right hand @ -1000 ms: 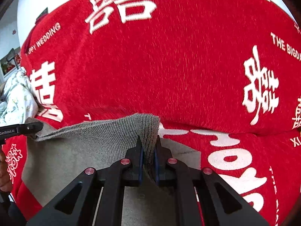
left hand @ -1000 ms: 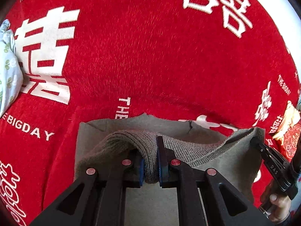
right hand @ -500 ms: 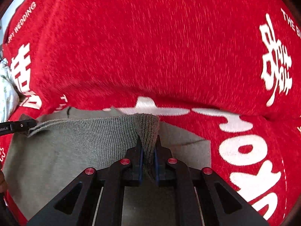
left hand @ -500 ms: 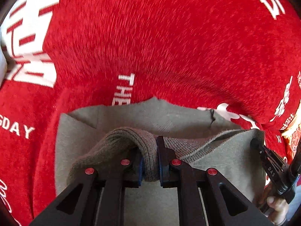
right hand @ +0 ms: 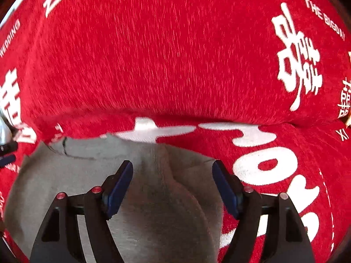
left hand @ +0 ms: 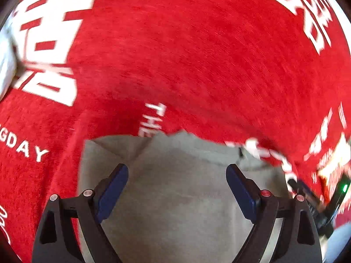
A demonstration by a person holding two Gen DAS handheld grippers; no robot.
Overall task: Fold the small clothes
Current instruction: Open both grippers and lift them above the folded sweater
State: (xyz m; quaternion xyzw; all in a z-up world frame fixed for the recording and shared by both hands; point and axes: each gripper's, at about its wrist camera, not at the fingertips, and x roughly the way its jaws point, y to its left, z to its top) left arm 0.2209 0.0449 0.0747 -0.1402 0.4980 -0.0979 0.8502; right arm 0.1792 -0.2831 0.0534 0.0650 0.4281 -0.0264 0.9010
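Your left gripper (left hand: pixel 176 173) and right gripper (right hand: pixel 172 171) have both just been opening, and their jaws now stand spread wide, pinching nothing. The grey-brown knit garment (left hand: pixel 175 197) lies loose beneath them on the red blanket (left hand: pixel 197 65) with white lettering, touching neither pad.

Likely a home, perhaps a bedroom: soft red wedding blanket (left hand: pixel 197 54) printed with white double-happiness characters and "THE BIGDAY", pale bedding (left hand: pixel 5 70) bunched at the blanket's left edge.
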